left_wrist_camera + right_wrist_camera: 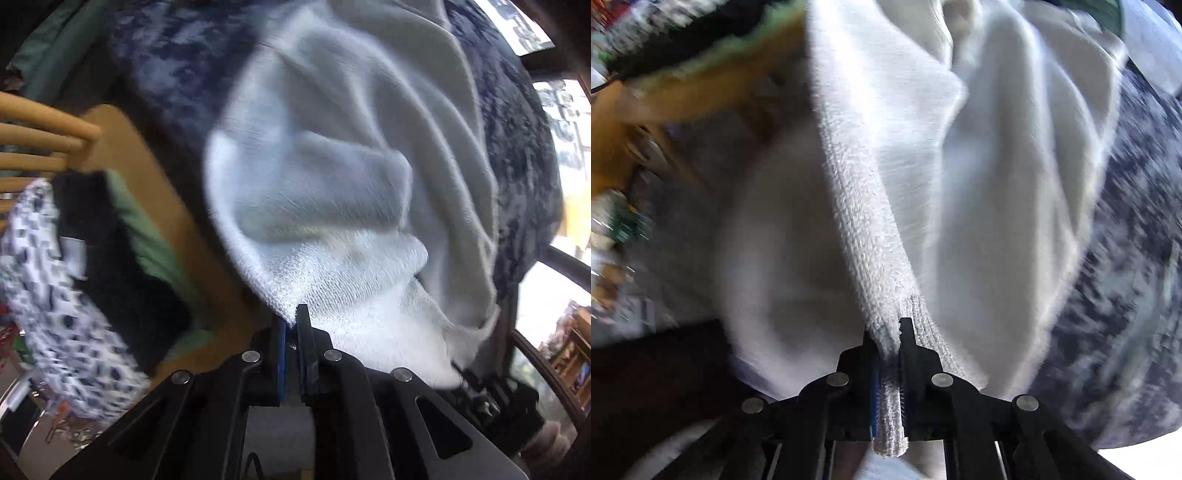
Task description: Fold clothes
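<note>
- a white, loosely knitted fleecy garment [332,192], likely a sweatshirt, lies rumpled in soft folds on a dark blue and white mottled plush blanket [177,55].
- the left gripper [292,321] has its black jaws closed almost together, pinching a thin edge of the white garment at its near corner.
- the right gripper [889,332] is also clamped shut, with a rolled, ribbed hem of the same garment [886,206] squeezed between its jaws and poking out behind them.
- in the left wrist view the right gripper shows dimly at the lower right, at the garment's other near corner.
- both views are streaked with motion blur, so fine detail is uncertain.
- handling, as a judgement: the cloth looks light, limp and thick, with a looped inner face that should grip well and not slip; it will sag and bunch between the two holds unless kept taut.
- the ribbed hem and corners look the firmest places to hold; nothing here seems fragile.
- to the left sit a wooden slatted chair [44,140] and a pile of other clothes, including a white and navy patterned cloth [55,306] and a black garment [110,273].
</note>
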`<action>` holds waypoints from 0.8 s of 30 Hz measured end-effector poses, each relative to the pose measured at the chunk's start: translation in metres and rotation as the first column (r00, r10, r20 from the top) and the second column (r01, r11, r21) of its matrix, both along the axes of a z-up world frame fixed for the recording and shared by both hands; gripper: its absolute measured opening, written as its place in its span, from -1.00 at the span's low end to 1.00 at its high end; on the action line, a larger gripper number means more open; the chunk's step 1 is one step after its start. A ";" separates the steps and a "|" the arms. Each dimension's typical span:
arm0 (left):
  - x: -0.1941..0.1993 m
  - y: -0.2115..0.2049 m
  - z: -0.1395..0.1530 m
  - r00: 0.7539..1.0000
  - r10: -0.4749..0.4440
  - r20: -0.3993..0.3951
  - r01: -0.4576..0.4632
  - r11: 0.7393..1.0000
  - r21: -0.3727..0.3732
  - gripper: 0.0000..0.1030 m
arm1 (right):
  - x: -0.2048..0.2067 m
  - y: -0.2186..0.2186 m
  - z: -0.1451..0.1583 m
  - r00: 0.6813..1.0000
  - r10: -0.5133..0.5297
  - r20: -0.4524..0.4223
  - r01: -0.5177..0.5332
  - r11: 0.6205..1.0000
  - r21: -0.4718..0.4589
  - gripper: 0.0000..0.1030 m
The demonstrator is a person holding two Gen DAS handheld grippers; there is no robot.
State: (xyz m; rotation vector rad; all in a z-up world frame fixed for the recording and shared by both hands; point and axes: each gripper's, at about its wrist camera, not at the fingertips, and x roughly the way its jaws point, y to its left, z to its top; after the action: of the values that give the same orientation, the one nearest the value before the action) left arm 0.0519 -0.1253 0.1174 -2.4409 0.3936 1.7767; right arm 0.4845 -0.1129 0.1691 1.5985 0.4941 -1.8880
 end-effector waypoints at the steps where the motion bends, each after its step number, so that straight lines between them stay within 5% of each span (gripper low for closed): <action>1: -0.006 -0.006 0.001 1.000 -0.009 -0.012 0.008 1.000 -0.024 -0.90 | 0.001 -0.015 0.004 1.000 -0.001 0.005 0.001 1.000 -0.027 -0.87; 6: -0.032 -0.026 0.005 0.992 -0.089 -0.088 0.075 0.986 -0.152 -0.90 | 0.001 -0.086 0.009 0.999 -0.011 0.040 0.016 0.993 -0.118 -0.87; 8: -0.059 -0.067 0.003 0.989 -0.113 -0.099 0.093 0.978 -0.188 -0.89 | 0.000 -0.103 0.009 1.000 -0.009 0.015 0.011 0.995 -0.103 -0.82; 11: -0.044 -0.086 0.013 0.984 -0.141 -0.113 0.113 0.968 -0.224 -0.62 | 0.002 -0.107 0.010 0.999 -0.028 -0.034 0.027 1.000 -0.004 -0.13; 14: -0.029 -0.074 0.056 0.987 -0.069 -0.146 0.052 0.992 -0.112 0.05 | 0.007 -0.076 0.014 0.996 -0.068 -0.059 0.071 0.996 0.051 -0.03; 19: -0.009 -0.055 0.046 0.996 0.027 -0.089 -0.017 0.993 0.116 0.11 | 0.014 -0.001 0.000 0.993 -0.120 -0.017 0.121 0.979 0.165 -0.03; 24: 0.019 -0.016 -0.018 0.985 0.153 0.080 -0.170 0.937 0.304 0.11 | 0.009 0.049 -0.018 0.996 -0.085 -0.010 0.085 0.966 0.245 -0.03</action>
State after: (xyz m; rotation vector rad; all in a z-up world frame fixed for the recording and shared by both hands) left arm 0.0707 -0.1415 0.0990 -2.3455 -0.0911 1.6739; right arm 0.4931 -0.0642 0.1511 1.8041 0.6918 -1.9500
